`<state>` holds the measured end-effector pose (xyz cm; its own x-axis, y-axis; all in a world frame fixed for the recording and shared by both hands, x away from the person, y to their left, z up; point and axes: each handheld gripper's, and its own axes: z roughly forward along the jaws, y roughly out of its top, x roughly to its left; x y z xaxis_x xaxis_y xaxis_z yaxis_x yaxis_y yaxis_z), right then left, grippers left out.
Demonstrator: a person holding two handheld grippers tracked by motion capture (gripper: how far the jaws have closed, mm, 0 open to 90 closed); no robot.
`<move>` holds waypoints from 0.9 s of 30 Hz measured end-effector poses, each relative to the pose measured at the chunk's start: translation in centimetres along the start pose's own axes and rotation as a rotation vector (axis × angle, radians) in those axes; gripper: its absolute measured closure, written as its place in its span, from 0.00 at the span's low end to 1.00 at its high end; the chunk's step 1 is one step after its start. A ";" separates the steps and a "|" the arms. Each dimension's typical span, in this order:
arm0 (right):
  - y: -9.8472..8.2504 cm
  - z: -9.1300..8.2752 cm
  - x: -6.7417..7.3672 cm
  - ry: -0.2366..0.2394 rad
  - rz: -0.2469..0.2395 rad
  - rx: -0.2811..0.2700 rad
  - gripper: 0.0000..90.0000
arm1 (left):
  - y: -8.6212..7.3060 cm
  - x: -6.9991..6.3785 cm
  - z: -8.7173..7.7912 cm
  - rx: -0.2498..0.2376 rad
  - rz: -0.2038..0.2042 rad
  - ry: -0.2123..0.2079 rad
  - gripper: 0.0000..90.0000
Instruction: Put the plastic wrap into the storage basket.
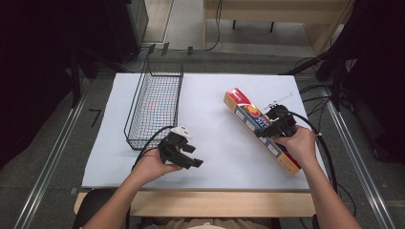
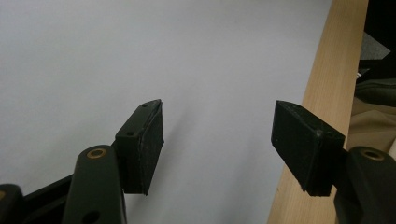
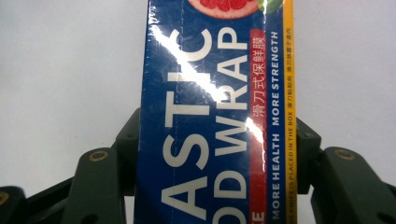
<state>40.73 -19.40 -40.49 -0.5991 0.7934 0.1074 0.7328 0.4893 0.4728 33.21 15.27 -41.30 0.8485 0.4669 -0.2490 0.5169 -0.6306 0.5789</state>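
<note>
The desk (image 1: pixel 215 157) has a white cover, and a black wire basket (image 1: pixel 155 102) stands at its left part. The plastic wrap box (image 1: pixel 260 129) lies diagonally at the right, and the right gripper (image 1: pixel 265 131) clamps it across its width. The left gripper (image 1: pixel 191 155), near the basket, has its jaws apart with nothing between them.

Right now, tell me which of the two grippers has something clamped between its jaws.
The right gripper: its jaws press both sides of the plastic wrap box. The left gripper stands open over the bare white table.
</note>
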 end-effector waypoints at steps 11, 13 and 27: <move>-1.8 -0.3 1.3 0.135 -0.137 0.002 0.46 | 0.6 -1.2 -0.4 0.008 0.073 -0.047 0.32; -2.1 -0.5 1.7 0.164 -0.167 -0.003 0.46 | 0.7 -1.5 -0.6 0.005 0.097 -0.041 0.31; -3.9 -0.7 4.7 0.235 -0.356 0.020 0.46 | 1.2 -1.9 -2.0 0.003 0.141 -0.021 0.33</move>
<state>34.84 -17.85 -41.27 -0.8713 0.4709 0.1382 0.4719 0.7267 0.4992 32.00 14.87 -38.59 0.9147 0.3610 -0.1815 0.3931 -0.6909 0.6068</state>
